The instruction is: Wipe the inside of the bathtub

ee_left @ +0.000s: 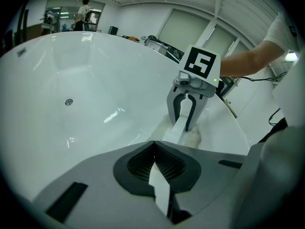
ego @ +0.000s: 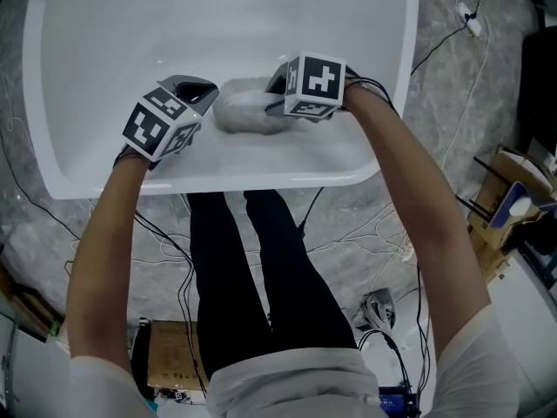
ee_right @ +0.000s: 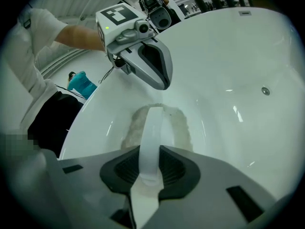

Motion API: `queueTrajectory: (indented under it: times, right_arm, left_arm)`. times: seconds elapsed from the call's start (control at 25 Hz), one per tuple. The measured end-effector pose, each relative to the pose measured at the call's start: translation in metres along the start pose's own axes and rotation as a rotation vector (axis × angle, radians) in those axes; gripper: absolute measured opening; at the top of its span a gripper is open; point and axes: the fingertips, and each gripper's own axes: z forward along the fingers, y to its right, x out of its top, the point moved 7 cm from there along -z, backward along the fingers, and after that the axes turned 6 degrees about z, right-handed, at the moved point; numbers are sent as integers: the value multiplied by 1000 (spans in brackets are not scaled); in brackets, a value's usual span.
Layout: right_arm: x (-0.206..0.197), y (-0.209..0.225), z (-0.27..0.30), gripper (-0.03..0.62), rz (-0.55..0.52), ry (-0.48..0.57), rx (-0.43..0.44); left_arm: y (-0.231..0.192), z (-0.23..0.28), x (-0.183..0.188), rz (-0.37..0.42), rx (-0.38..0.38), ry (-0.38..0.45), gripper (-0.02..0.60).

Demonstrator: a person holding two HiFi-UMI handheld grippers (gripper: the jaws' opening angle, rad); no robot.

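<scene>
White pad point(ego: 248, 113) strap point(ee_right: 151, 128) is pinched in the bathtub point(ego: 261, 24) by right gripper point(ee_right: 149, 151) fingers; left gripper point(ee_left: 152, 145) fingers are closed.

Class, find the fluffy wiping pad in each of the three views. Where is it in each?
Head view: wiping pad upper middle, left of the right gripper.
Left gripper view: right of centre, under the right gripper's jaws.
Right gripper view: centre, beyond the jaws clamping its strap.
Shared landmark: the white bathtub wall beneath it.
</scene>
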Motion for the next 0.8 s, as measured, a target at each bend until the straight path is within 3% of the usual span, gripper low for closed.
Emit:
queueTrajectory:
  times: [0.2, 0.4, 0.8]
  right_arm:
    - [5, -31, -16, 100, -48, 22, 23]
    - [5, -54, -29, 100, -55, 49, 30]
    - [3, -84, -52, 100, -85, 79, 18]
  left_arm:
    - [10, -10, 1, -3, 23, -17, 12]
    - [19, -22, 13, -10, 45, 20, 12]
    - [26, -14, 13, 15, -12, 19, 12]
